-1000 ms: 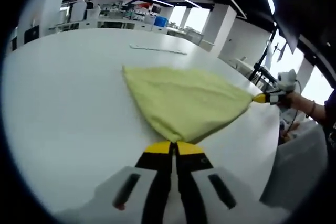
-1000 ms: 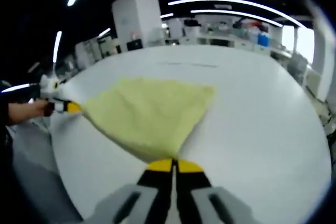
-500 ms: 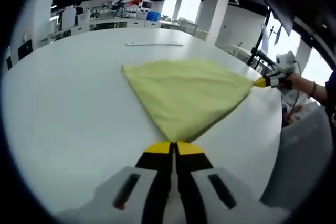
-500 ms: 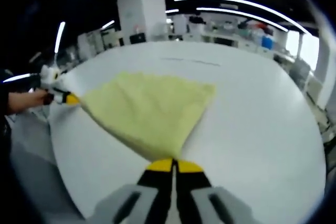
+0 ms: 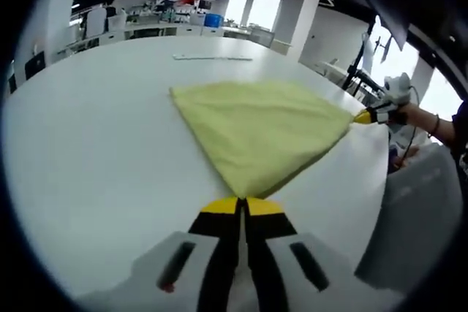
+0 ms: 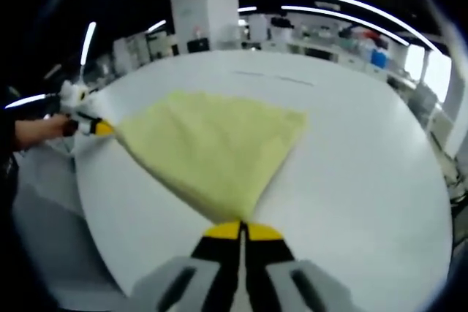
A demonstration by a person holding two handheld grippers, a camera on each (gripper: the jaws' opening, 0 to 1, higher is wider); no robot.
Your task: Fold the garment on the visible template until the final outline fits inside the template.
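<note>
Left gripper [image 5: 242,205] is clamped on the near corner of the yellow garment [image 5: 259,126], and I see the right gripper [image 6: 241,229] pinched shut on the opposite corner, the cloth stretched between them over the white table [image 5: 95,144]. From the left gripper view I note a thin strip [image 5: 212,57] lying beyond the cloth. From the right gripper view I note a hand [image 6: 36,131] behind the far gripper.
</note>
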